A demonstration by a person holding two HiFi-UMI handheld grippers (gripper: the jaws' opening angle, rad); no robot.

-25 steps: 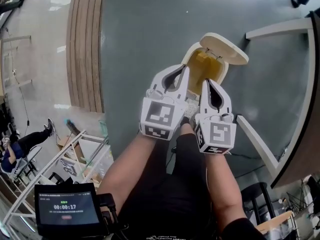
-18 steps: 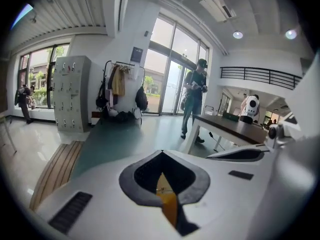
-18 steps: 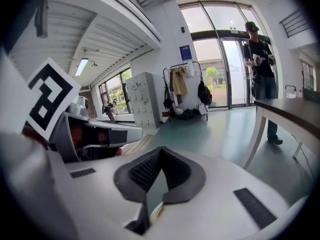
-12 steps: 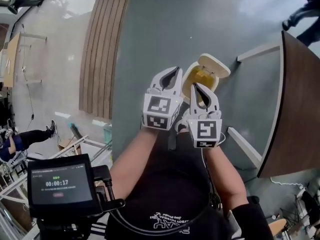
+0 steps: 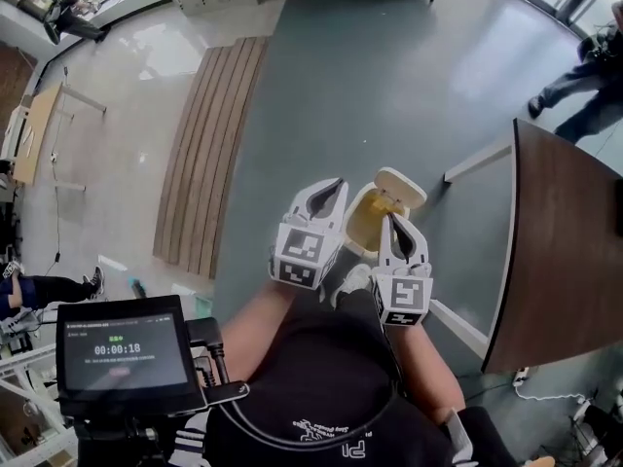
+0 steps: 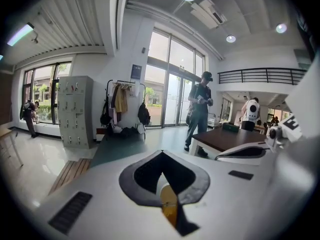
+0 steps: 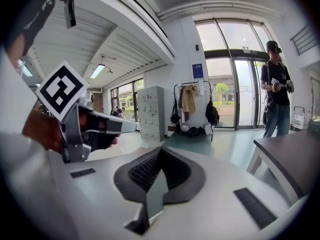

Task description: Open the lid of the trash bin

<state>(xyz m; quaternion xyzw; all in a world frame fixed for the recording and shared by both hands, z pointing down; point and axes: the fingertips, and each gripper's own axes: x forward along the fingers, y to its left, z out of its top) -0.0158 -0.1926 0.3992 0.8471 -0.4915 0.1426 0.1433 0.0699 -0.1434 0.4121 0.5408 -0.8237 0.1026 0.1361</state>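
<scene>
1. Head view: the trash bin (image 5: 360,224) stands on the grey floor near the dark worktop (image 5: 565,232). Its lid (image 5: 400,187) is already tipped up and the yellow inside shows. Your left tool (image 5: 336,185) and right tool (image 5: 392,222) flank it in this view and touch nothing, probably because no work is left.
2. Left gripper view: the left tool (image 6: 161,153) has its jaws pressed together and empty, aimed level at the room rather than down at the bin.
3. Right gripper view: the right tool (image 7: 160,149) is likewise closed on nothing and held level beside the left.
</scene>
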